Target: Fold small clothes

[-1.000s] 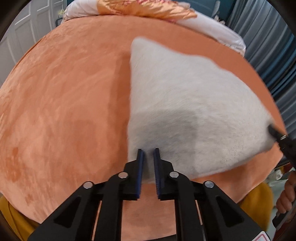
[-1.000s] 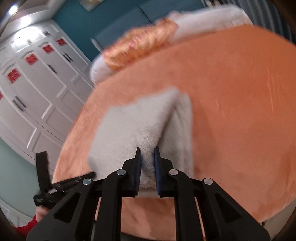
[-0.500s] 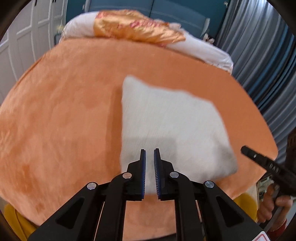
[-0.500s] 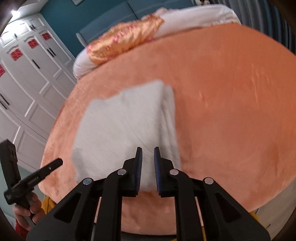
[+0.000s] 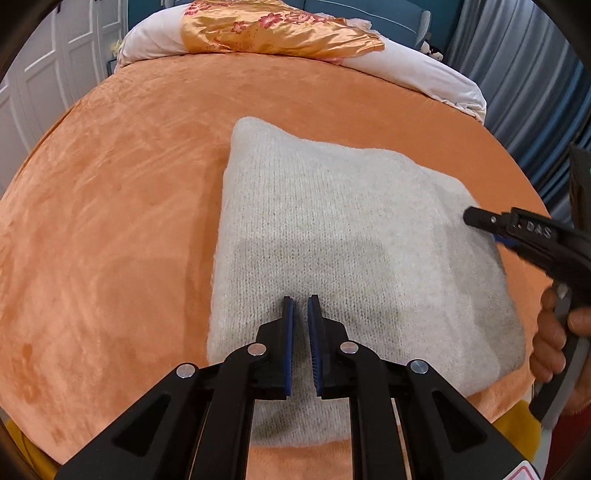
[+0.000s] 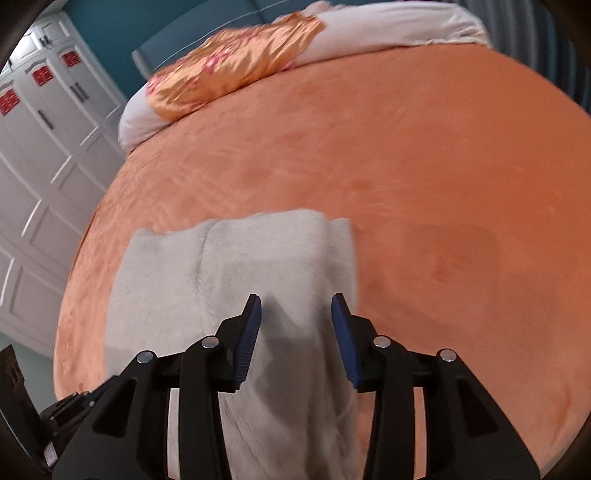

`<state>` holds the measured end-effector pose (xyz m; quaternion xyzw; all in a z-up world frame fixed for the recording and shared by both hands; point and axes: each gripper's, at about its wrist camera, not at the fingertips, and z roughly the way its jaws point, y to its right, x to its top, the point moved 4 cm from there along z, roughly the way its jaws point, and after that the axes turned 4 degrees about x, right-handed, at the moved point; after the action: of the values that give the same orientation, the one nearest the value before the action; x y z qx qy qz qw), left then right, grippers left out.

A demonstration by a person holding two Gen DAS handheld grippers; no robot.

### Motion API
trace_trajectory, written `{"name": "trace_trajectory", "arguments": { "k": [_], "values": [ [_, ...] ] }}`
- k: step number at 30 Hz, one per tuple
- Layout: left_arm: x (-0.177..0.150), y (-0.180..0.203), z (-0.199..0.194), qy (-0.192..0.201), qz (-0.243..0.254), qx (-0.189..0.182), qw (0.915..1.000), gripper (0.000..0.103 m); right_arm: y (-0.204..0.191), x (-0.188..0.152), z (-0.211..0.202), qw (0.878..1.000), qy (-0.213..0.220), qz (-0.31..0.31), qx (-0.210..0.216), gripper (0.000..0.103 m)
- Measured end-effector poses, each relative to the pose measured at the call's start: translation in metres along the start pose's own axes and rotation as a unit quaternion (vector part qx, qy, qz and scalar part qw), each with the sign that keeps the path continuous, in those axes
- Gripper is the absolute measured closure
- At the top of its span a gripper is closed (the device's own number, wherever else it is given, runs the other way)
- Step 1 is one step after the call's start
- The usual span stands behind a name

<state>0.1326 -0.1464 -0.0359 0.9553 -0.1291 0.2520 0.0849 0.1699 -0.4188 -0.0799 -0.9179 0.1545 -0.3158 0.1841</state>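
The grey sweater [image 5: 332,229] is found folded square on the bed [image 5: 110,184], little judged outstanding (left claw [image 5: 300,301] narrow, empty, at 6 o'clock; right claw [image 6: 295,302] wide, empty).

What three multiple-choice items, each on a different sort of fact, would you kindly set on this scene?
1. Where does the grey knit garment lie?
A. on the orange bedspread
B. on a chair
C. in a drawer

2. What colour is the satin cloth at the head of the bed?
A. plain blue
B. gold-orange with red flowers
C. black

3. What state is the garment in?
A. hanging in the air
B. bunched into a ball
C. folded into a flat rectangle

Answers:
1 A: orange bedspread shows around its far and side edges.
2 B: red blossoms show on shiny gold-orange fabric.
3 C: it lies flat with straight edges and a layered side.
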Motion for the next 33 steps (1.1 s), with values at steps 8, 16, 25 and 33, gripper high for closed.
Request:
{"name": "trace_trajectory", "arguments": {
  "k": [8,16,25,33],
  "values": [
    [-0.003,0.006,0.004,0.006,0.013,0.008,0.9999,0.091,0.020,0.001,0.039,0.997,-0.023,-0.012,-0.073,0.095],
    [-0.004,0.011,0.006,0.006,0.015,0.021,0.9996,0.091,-0.004,-0.003,-0.036,0.999,0.033,0.003,-0.035,0.093],
    [-0.005,0.012,0.007,0.009,0.020,0.030,0.9993,0.091,-0.007,-0.056,-0.068,0.997,0.026,-0.016,-0.066,0.093],
    [-0.004,0.014,0.008,0.010,0.019,0.041,0.9989,0.091,-0.004,-0.068,-0.063,0.999,-0.011,0.008,-0.029,0.070]
  ]
}}
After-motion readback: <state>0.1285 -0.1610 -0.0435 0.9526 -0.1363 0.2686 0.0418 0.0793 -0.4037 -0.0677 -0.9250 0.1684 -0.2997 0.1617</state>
